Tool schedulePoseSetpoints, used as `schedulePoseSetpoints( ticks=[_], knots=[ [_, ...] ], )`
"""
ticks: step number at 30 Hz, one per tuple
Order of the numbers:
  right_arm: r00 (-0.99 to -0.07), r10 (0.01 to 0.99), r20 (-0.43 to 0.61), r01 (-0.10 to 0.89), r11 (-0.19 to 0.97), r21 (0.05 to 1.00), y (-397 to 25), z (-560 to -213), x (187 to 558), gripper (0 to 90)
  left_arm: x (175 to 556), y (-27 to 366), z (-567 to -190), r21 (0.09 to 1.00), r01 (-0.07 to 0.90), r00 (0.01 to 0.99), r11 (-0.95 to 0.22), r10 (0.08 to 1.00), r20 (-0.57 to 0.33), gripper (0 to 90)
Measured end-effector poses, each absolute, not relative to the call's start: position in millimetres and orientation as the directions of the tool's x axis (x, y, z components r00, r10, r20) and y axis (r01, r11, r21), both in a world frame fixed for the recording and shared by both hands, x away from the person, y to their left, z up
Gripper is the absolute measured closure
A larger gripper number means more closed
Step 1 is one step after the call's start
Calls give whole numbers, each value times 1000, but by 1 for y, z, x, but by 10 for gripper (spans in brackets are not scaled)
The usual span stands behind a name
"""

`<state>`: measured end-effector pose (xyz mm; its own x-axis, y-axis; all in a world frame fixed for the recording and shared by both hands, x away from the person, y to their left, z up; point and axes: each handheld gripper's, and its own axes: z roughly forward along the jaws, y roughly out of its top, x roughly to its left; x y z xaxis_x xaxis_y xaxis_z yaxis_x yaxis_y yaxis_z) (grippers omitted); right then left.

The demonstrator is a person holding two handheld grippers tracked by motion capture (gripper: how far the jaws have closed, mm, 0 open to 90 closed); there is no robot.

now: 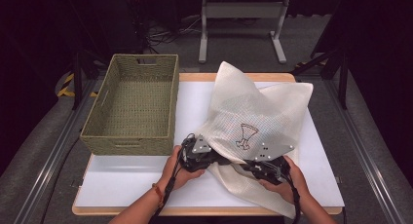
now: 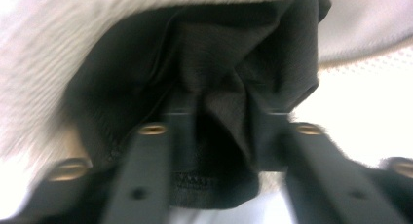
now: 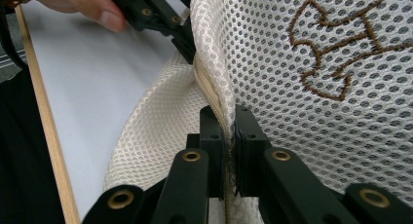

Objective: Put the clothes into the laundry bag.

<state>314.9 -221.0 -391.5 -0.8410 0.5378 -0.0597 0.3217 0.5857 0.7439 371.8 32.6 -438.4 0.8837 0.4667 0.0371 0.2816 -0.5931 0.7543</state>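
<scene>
Two black grippers are seen in the high view, the left gripper (image 1: 220, 160) and the right gripper (image 1: 246, 164). Each is topped by a grey three-cornered plate dotted with small holes, and a black cable is trailed from each. Brass-coloured rivets are set in the black linkage bars behind the fingers (image 3: 213, 136). Forearms are bare; a reddish-brown bracelet (image 1: 157, 191) is worn on the left wrist.

- Cream mesh laundry bag (image 1: 253, 112) stands puffed up on the white table mat, right of centre, brown embroidered emblem (image 1: 246, 135) facing front.
- Dark garment (image 2: 219, 87) bunched inside its opening, at the lower left edge.
</scene>
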Motion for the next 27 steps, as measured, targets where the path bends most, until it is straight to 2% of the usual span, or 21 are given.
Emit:
schedulePoseSetpoints(
  ticks=[2, 4, 10, 14, 17, 20, 23, 24, 27],
  knots=[
    [-842, 537, -59, 320, 583, 747, -222, -391, 315, 848, 371, 24, -432, 764, 239, 899, -599, 435, 59, 846],
    [-843, 534, -58, 317, 582, 748, -222, -391, 314, 848, 373, 20, -429, 767, 230, 902, -598, 427, 63, 860],
    [-848, 529, -27, 325, 560, 762, -226, -385, 313, 849, 379, -14, -422, 842, 204, 919, -499, 394, 11, 865],
    [-854, 520, -13, 329, 559, 761, -232, -381, 314, 847, 378, -38, -431, 885, 223, 937, -408, 340, -79, 867],
    [-850, 527, -12, 332, 553, 764, -237, -379, 314, 847, 377, -44, -431, 897, 220, 937, -382, 338, -86, 867],
    [-843, 538, -7, 340, 542, 769, -242, -378, 315, 846, 378, -42, -430, 893, 199, 940, -404, 335, -58, 860],
    [-842, 539, -31, 332, 563, 757, -240, -379, 315, 846, 377, -34, -431, 873, 169, 939, -457, 344, -1, 814],
    [-842, 539, -32, 334, 566, 754, -239, -381, 315, 846, 378, -28, -433, 860, 162, 935, -485, 355, 24, 763],
    [-844, 535, -36, 336, 578, 744, -236, -384, 316, 846, 380, -11, -438, 842, 193, 934, -504, 357, 0, 637]
  ],
)
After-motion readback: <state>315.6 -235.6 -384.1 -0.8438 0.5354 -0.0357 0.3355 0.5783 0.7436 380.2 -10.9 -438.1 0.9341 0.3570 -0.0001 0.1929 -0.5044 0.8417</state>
